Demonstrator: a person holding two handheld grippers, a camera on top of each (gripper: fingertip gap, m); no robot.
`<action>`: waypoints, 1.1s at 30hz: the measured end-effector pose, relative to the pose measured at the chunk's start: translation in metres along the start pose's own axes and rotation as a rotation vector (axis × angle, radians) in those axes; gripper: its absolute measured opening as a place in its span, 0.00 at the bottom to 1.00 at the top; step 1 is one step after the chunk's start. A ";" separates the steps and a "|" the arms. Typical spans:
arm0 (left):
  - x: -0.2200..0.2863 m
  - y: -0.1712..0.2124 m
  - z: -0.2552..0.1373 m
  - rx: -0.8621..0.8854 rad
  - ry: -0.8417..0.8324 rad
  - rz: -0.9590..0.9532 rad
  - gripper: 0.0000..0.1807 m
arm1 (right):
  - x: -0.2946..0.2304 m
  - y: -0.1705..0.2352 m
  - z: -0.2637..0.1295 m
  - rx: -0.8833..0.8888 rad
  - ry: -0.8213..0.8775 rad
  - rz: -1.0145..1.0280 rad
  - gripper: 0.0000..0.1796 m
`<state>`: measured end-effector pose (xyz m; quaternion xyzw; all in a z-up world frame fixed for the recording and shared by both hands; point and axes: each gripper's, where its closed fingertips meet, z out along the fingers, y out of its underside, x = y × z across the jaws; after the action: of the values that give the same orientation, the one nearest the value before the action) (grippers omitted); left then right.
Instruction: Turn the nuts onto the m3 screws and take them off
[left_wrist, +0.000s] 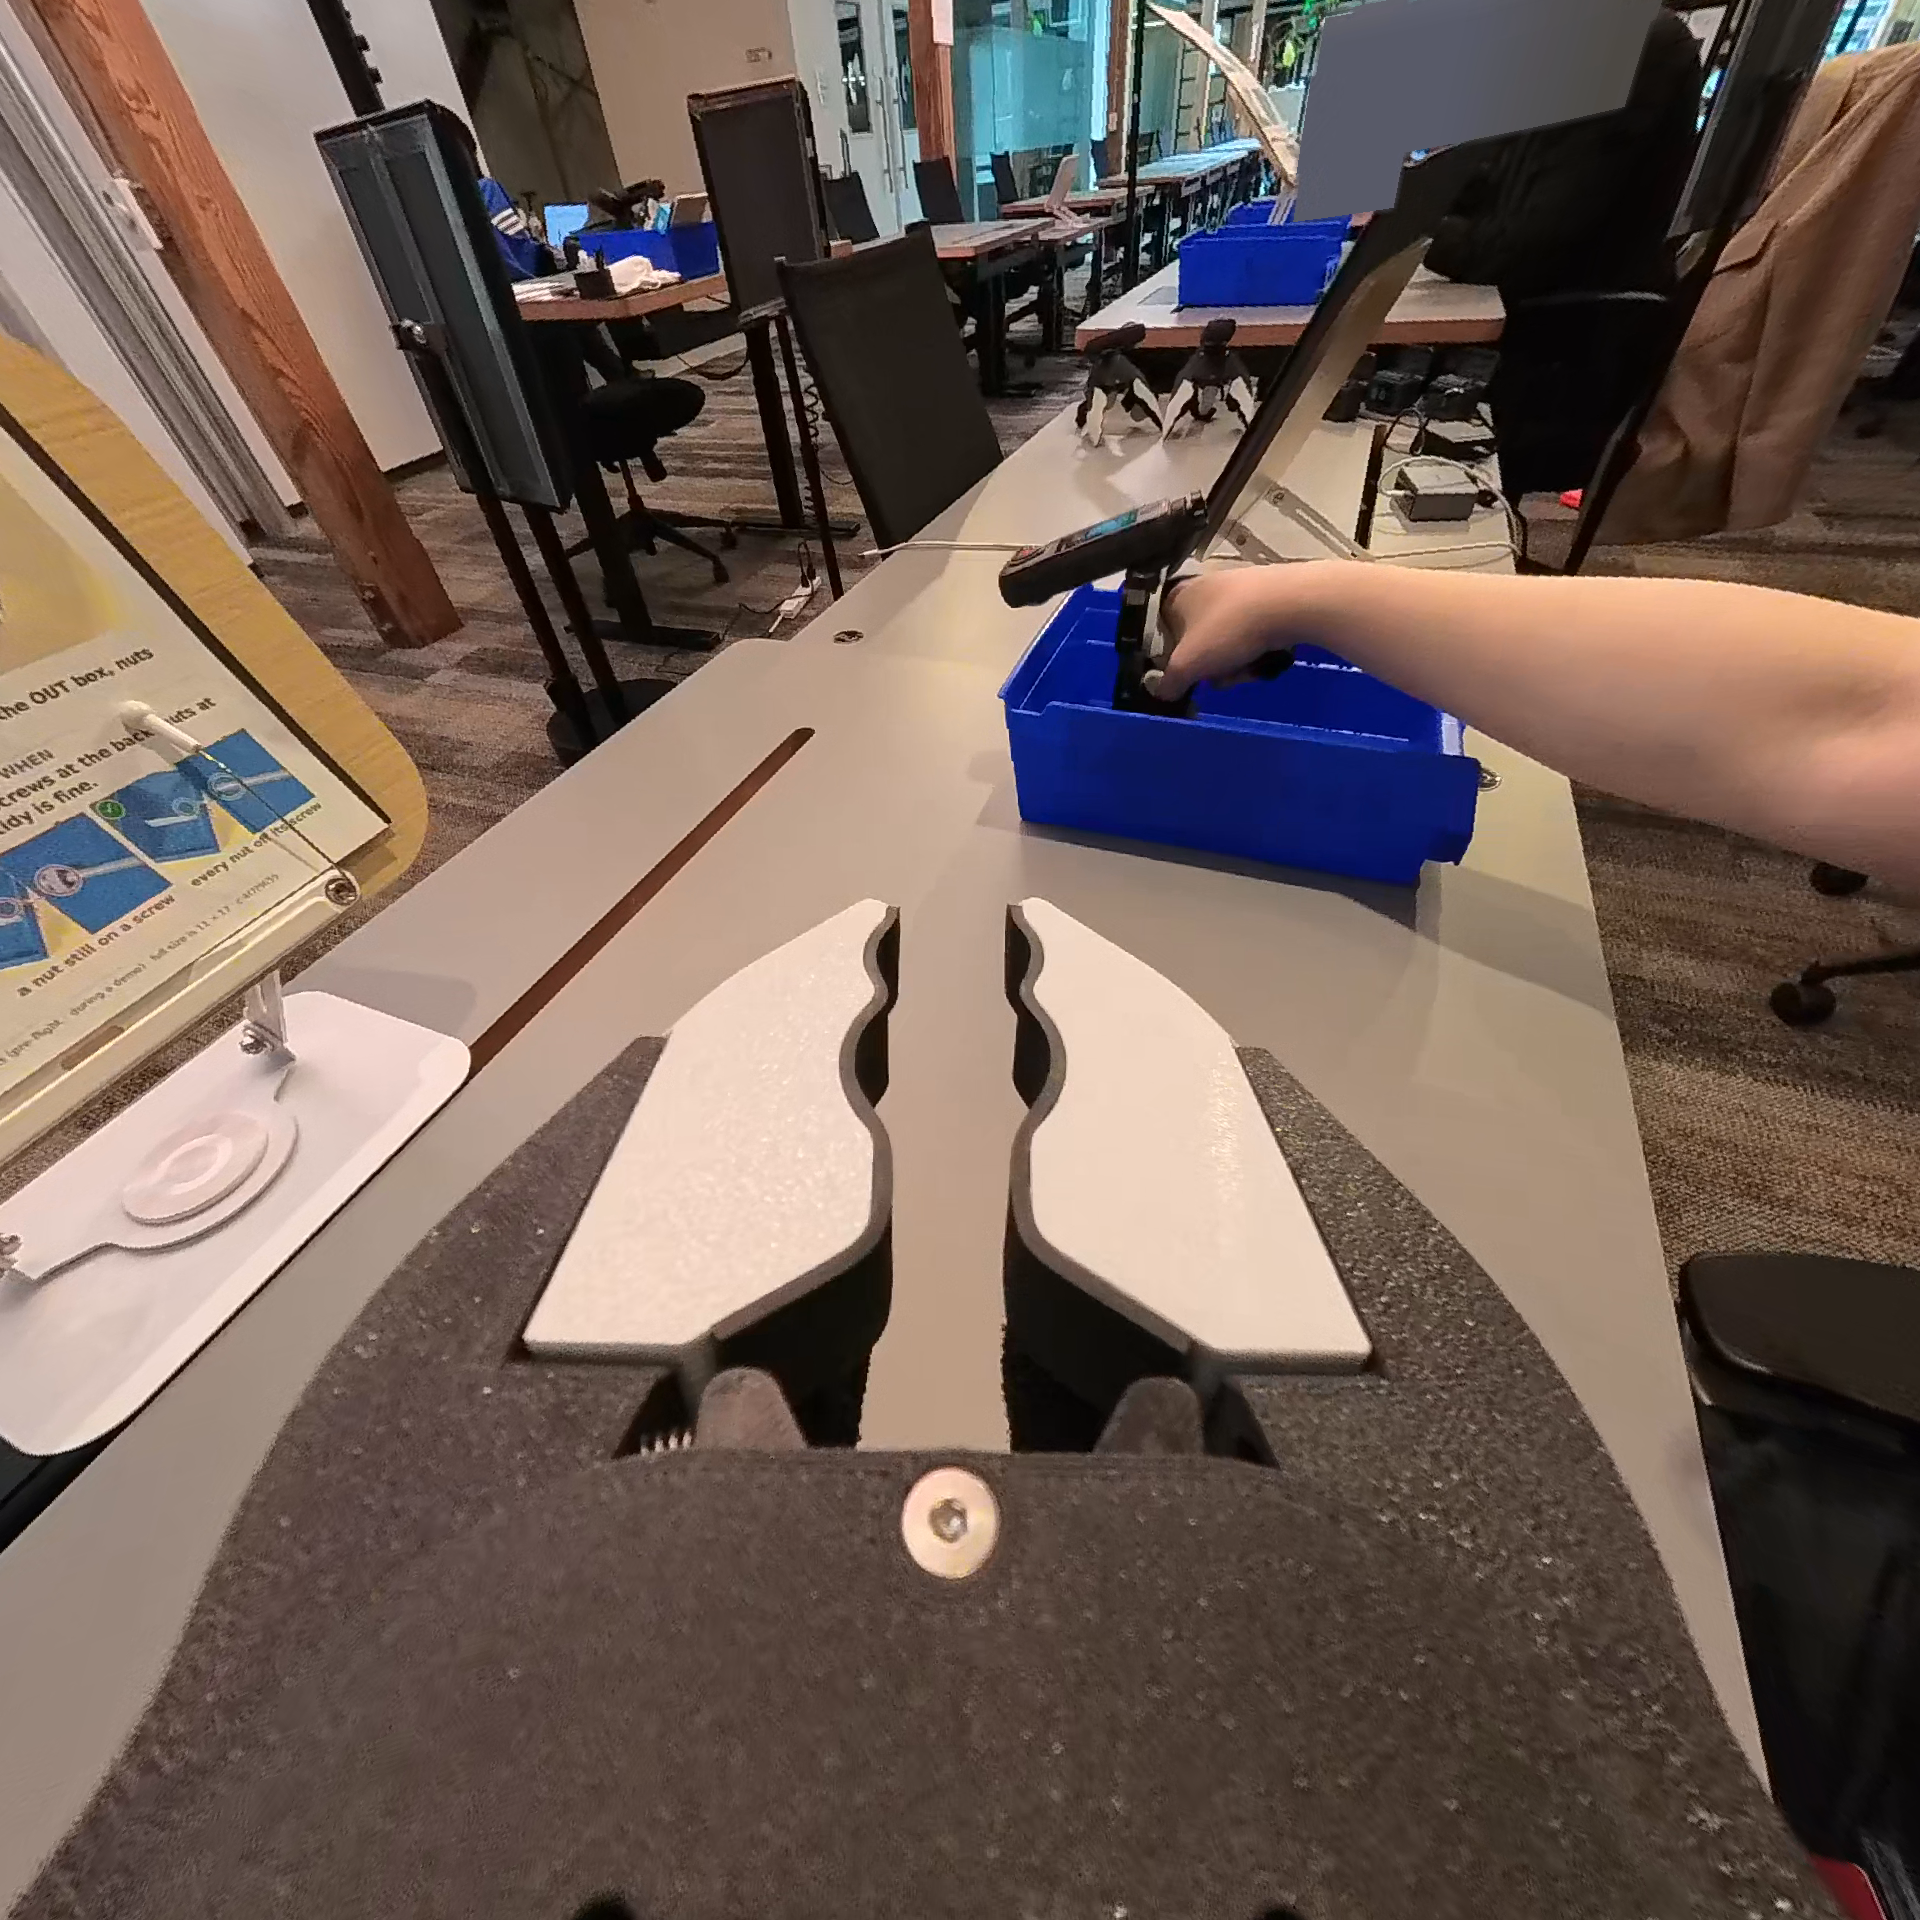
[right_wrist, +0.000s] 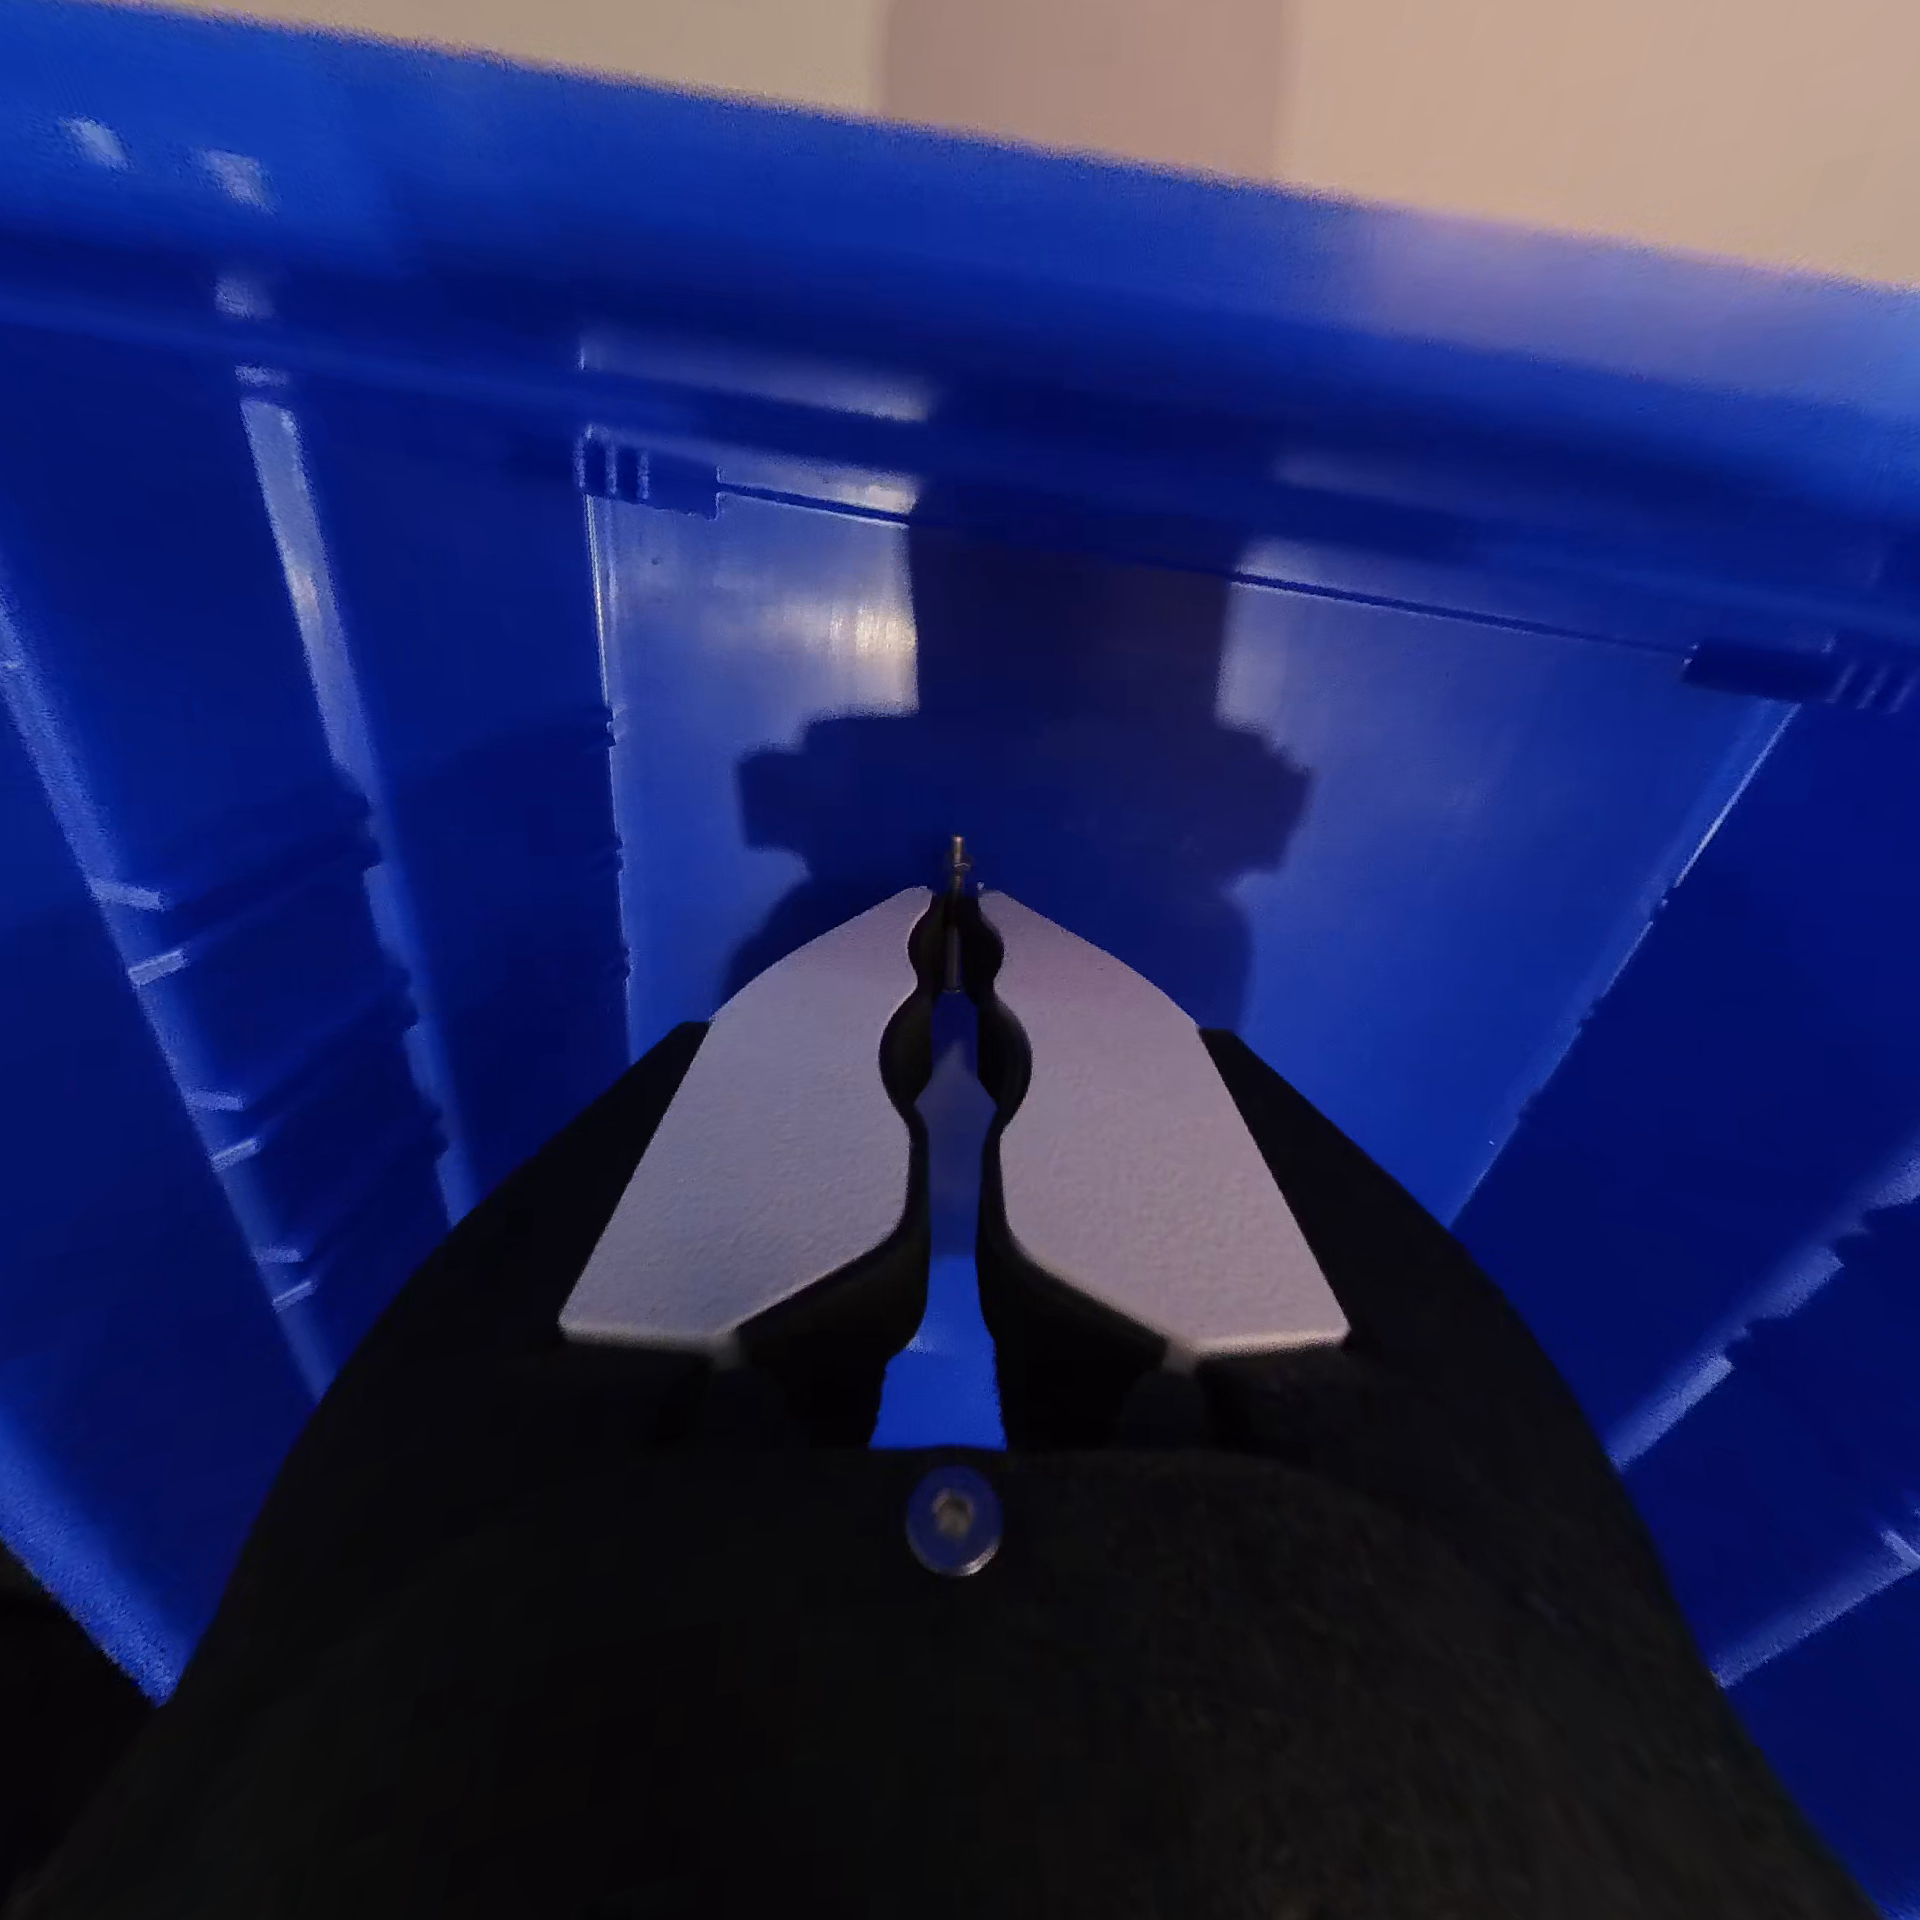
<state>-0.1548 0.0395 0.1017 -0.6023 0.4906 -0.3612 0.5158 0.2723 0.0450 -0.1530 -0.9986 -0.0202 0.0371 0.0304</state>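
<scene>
**Screw pinched inside the blue bin, partner hand waiting**

Down in the blue bin (left_wrist: 1236, 790) goes the right gripper (right_wrist: 954, 902), and there it is: its fingers (right_wrist: 831, 1122) are clamped together on a thin M3 screw (right_wrist: 954, 868), the tip poking out just past them, close to the bin's inner wall. No nut is visible on the shank, as far as one can tell. On the near side of the bin, the left gripper (left_wrist: 951, 914) hangs over the grey worktop (left_wrist: 727, 831), fingers apart and holding nothing. This looks like the fetching step. Next, I'd say, the screw must be lifted clear of the bin without slipping, then a nut found for the free hand to thread on.
</scene>
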 end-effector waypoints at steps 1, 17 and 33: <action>0.000 0.000 0.000 0.001 0.002 -0.001 0.10 | 0.000 0.000 0.001 0.000 -0.002 0.000 0.01; -0.004 -0.006 -0.006 0.048 0.013 -0.032 0.12 | 0.004 -0.013 -0.056 0.254 0.040 -0.074 0.11; -0.083 0.065 0.022 -0.223 -0.473 -0.051 0.10 | -0.227 -0.023 -0.225 1.195 -0.086 -0.466 0.29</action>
<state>-0.1694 0.1260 0.0394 -0.7354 0.3775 -0.1670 0.5374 0.0621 0.0452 0.0890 -0.7765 -0.2135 0.0742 0.5881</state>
